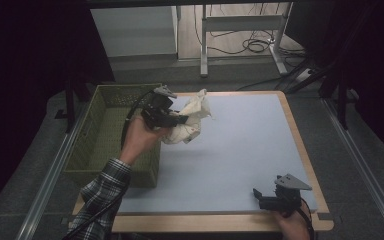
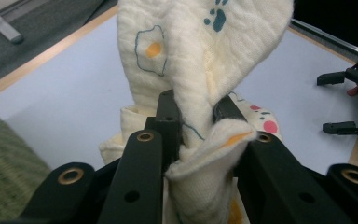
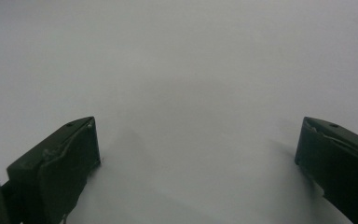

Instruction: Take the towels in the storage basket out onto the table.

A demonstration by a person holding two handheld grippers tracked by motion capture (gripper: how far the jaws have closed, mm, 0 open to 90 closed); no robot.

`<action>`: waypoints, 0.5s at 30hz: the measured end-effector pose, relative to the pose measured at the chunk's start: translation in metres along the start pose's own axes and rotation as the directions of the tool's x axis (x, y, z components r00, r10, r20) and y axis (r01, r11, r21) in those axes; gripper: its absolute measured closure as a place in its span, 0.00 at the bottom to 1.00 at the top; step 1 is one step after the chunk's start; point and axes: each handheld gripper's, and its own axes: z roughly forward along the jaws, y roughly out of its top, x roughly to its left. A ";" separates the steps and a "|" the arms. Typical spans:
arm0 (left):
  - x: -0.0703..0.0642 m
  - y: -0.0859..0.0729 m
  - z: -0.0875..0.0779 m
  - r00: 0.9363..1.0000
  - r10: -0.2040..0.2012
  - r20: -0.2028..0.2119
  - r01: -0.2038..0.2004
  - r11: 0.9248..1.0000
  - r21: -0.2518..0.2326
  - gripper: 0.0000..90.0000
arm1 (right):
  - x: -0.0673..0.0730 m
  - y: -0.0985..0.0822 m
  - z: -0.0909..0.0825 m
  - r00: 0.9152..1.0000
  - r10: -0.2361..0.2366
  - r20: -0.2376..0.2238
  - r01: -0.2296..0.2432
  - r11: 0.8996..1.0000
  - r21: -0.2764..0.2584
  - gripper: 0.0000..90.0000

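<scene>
Jaws of left gripper (image 1: 182, 120) clamped on cream cloth (image 1: 192, 119), folds bunched between the pads. Same grip in left gripper view: left gripper (image 2: 198, 119), black jaws rising from the lower edge, cloth (image 2: 200, 51) standing up from them at twelve o'clock and drooping below. Printed motifs on the cloth: fried-egg outline with orange yolk, teal paw marks, pink dots.

Cloth held off the tabletop (image 1: 240, 150), toward the far-left part of the blue surface, at about eleven o'clock from tabletop centre in the high view. Shadow on the surface just below the cloth. Left hand (image 1: 140, 137) wrapped around the gripper body, plaid sleeve (image 1: 102, 192) entering from six o'clock.

Green woven basket (image 1: 105, 130) at nine o'clock of the cloth, just beside the tabletop's left edge, touching or nearly touching the left hand; contents not discernible. Basket corner (image 2: 4, 158) blurred at lower left in left gripper view.

Jaws of right gripper (image 1: 265, 197) spread wide, nothing between them; low at the near-right corner of the tabletop, at five o'clock, well apart from the cloth. Right gripper view: right gripper (image 3: 198, 154), two dark jaws far apart over bare pale tabletop (image 3: 191, 70). Right gripper (image 2: 349, 102) also at three o'clock in left gripper view, jaws apart.
</scene>
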 end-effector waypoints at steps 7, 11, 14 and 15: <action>-0.022 -0.003 0.035 0.999 0.028 0.015 -0.029 0.999 0.042 0.83 | 0.000 0.000 0.000 1.000 -0.002 0.001 0.002 1.000 -0.001 0.00; -0.038 -0.004 0.063 0.998 0.055 0.024 -0.056 0.996 0.069 0.83 | 0.000 0.000 0.000 1.000 -0.002 -0.004 0.002 1.000 0.000 0.00; -0.046 -0.004 0.078 0.998 0.062 0.026 -0.063 0.996 0.070 0.82 | 0.000 0.000 0.000 1.000 -0.002 -0.003 0.002 1.000 0.000 0.00; -0.048 -0.005 0.083 0.998 0.063 0.031 -0.065 0.995 0.071 0.82 | 0.000 0.000 0.000 1.000 -0.002 -0.003 0.002 1.000 0.000 0.00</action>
